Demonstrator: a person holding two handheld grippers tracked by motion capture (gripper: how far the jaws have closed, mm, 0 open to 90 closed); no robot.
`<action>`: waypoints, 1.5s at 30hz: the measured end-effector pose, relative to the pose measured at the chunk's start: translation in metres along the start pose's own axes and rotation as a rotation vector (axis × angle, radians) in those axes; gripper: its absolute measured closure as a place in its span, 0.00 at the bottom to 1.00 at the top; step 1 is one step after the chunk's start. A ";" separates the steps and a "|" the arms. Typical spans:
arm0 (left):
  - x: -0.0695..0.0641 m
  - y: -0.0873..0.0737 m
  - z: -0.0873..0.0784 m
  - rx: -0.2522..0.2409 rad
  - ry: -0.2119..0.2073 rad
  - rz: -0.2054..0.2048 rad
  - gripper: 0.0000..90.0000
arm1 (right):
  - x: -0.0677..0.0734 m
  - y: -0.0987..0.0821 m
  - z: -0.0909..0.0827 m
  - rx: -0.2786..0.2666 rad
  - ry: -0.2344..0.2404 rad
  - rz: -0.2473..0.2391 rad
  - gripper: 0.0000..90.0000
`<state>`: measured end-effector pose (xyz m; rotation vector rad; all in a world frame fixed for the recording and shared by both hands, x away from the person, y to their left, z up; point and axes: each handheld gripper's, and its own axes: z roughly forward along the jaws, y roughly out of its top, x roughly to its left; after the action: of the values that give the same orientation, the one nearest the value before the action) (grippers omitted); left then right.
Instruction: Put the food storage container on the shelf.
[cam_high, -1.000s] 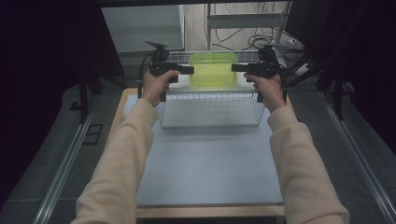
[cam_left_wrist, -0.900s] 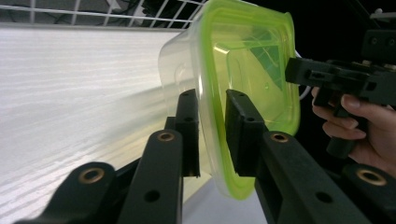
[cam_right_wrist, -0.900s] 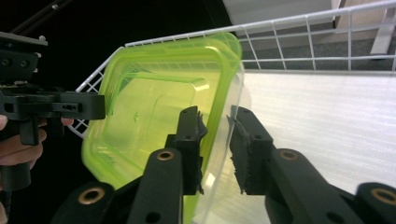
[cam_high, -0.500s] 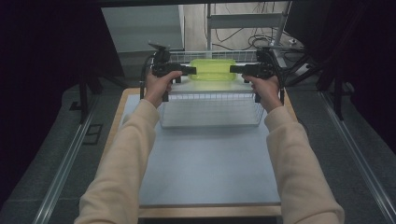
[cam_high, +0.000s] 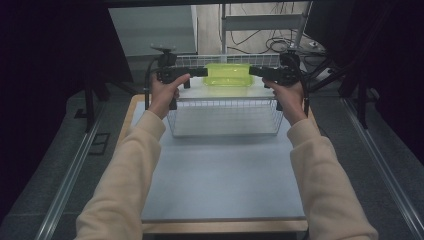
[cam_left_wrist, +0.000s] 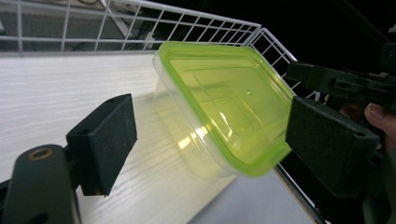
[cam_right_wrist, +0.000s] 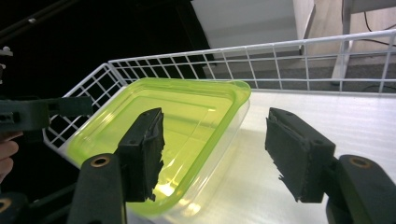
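I hold my left tool (cam_high: 200, 72) and my right tool (cam_high: 256, 71) out at the far end of the desk (cam_high: 220, 180), one at each end of a clear container with a green lid (cam_high: 228, 75). The container sits on the white top shelf (cam_high: 200, 92) of a wire rack (cam_high: 225, 117), close to the low wire rail (cam_high: 225, 60) that runs along the shelf's back edge. In the left gripper view my left tool (cam_left_wrist: 210, 144) has its jaws spread wide, one black pad (cam_left_wrist: 103, 142) on either side of the container (cam_left_wrist: 224, 107), and I cannot tell whether either pad touches it. In the right gripper view my right tool (cam_right_wrist: 219, 154) is also spread, one pad (cam_right_wrist: 144, 151) in front of the green lid (cam_right_wrist: 173, 126) and the other over the bare white shelf (cam_right_wrist: 355, 116). Neither tool is pinching anything. My cream sleeves (cam_high: 130, 170) reach up from the near edge.
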<state>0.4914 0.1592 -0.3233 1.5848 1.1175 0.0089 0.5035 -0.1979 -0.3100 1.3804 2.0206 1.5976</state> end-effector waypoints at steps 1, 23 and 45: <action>-0.002 -0.002 -0.004 -0.010 -0.006 0.002 0.18 | 0.000 -0.001 -0.003 -0.005 0.006 -0.002 0.41; -0.049 -0.152 -0.082 0.009 -0.015 0.213 0.21 | 0.030 -0.125 -0.102 0.043 0.169 -0.234 0.34; -0.029 -0.254 -0.073 0.117 0.044 0.183 0.23 | 0.022 -0.233 -0.117 0.102 0.125 -0.406 0.17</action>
<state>0.2746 0.1726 -0.4758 1.7946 1.0186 0.1018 0.2918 -0.2494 -0.4551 0.8379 2.2980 1.4450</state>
